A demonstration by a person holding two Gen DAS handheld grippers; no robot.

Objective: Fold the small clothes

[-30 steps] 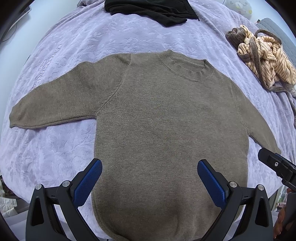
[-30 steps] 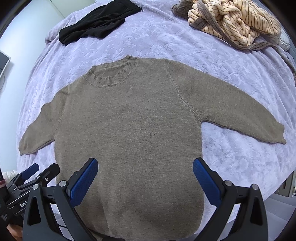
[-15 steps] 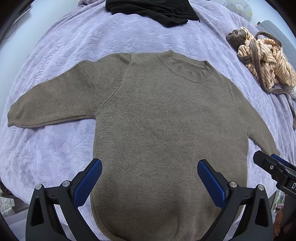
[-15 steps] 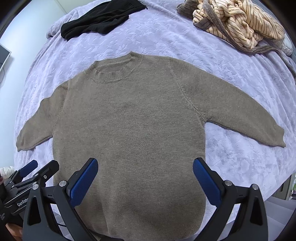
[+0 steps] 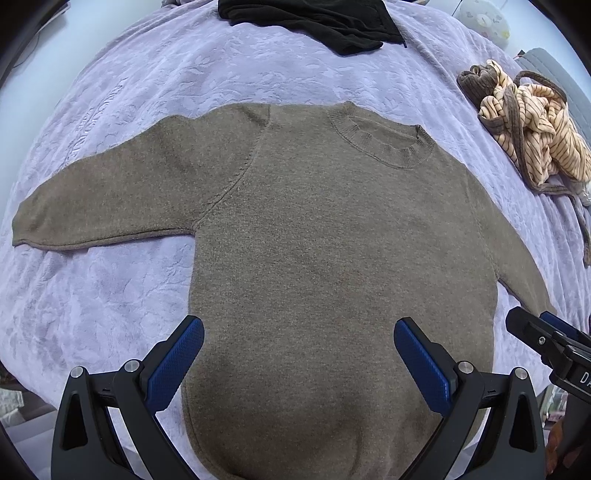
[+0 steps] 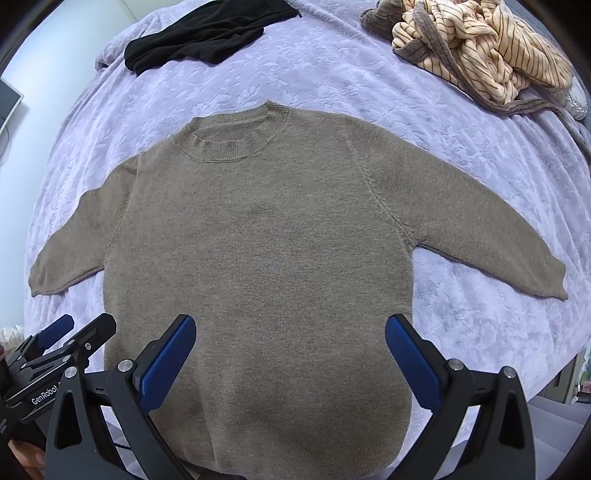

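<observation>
A small brown knit sweater point(image 5: 325, 251) lies flat on the lilac bedspread point(image 5: 92, 295), collar away from me and both sleeves spread out; it also shows in the right wrist view point(image 6: 266, 258). My left gripper point(image 5: 299, 362) is open and empty, hovering over the sweater's lower hem. My right gripper point(image 6: 291, 354) is open and empty, also over the lower body of the sweater. The right gripper shows at the right edge of the left wrist view point(image 5: 546, 339), and the left gripper shows at the lower left of the right wrist view point(image 6: 70, 339).
A black garment point(image 5: 314, 18) lies at the far side of the bed, also in the right wrist view point(image 6: 199, 40). A crumpled striped cream and brown garment point(image 5: 528, 125) lies at the far right, also in the right wrist view point(image 6: 480, 48). The bed edge is close below both grippers.
Both grippers have drifted slightly, so the sweater sits a little lower in both views. The sweater itself has not moved. Both grippers stay open.
</observation>
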